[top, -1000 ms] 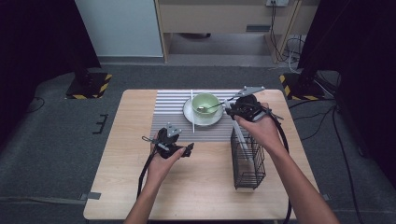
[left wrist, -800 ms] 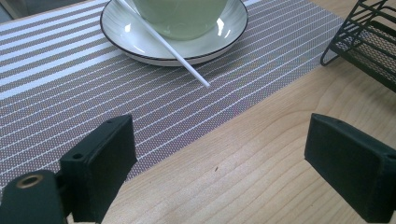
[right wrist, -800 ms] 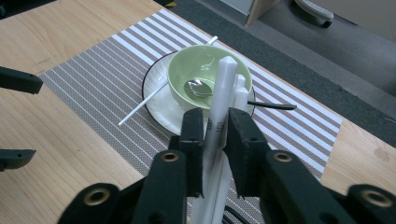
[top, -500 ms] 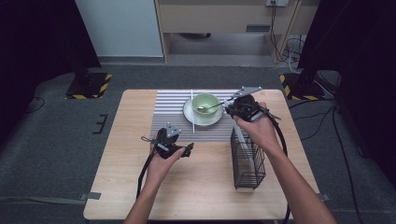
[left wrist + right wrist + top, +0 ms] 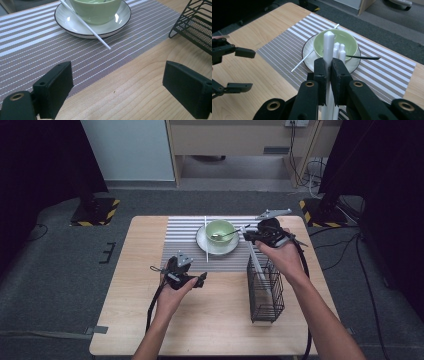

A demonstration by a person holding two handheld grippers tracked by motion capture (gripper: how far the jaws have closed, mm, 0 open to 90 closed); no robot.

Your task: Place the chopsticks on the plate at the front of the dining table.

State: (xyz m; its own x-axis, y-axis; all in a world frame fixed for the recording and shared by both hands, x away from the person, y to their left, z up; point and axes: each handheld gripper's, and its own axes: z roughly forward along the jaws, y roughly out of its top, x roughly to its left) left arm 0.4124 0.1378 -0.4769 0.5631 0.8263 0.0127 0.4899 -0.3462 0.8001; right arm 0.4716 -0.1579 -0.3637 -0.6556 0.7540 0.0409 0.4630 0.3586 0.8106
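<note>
A: How many of each thing are on the desk (image 5: pixel 125 320)?

B: One striped placemat (image 5: pixel 185 245) toward the far edge, one white plate (image 5: pixel 205 242) on it, one green bowl (image 5: pixel 220 230) on the plate, and one black wire basket (image 5: pixel 265 290) near the right edge. A black spoon (image 5: pixel 227 234) rests in the bowl. One white chopstick (image 5: pixel 206 234) lies loose across the plate's left rim.

A: And the others?

B: The right gripper view shows three more white chopsticks (image 5: pixel 329 45) standing upright; the high view shows them only as a pale bundle leaning out of the basket.

A: Where are they relative to the right gripper (image 5: pixel 329 68)?

B: One is clamped between its jaws, which have just been closing on it; the other two stand just beside it, over the basket's far end.

A: The left gripper (image 5: pixel 117 82)?

B: Released, jaws wide apart above the placemat's near edge, nothing between them. Its view shows the loose chopstick's tip (image 5: pixel 107 46) on the mat.
</note>
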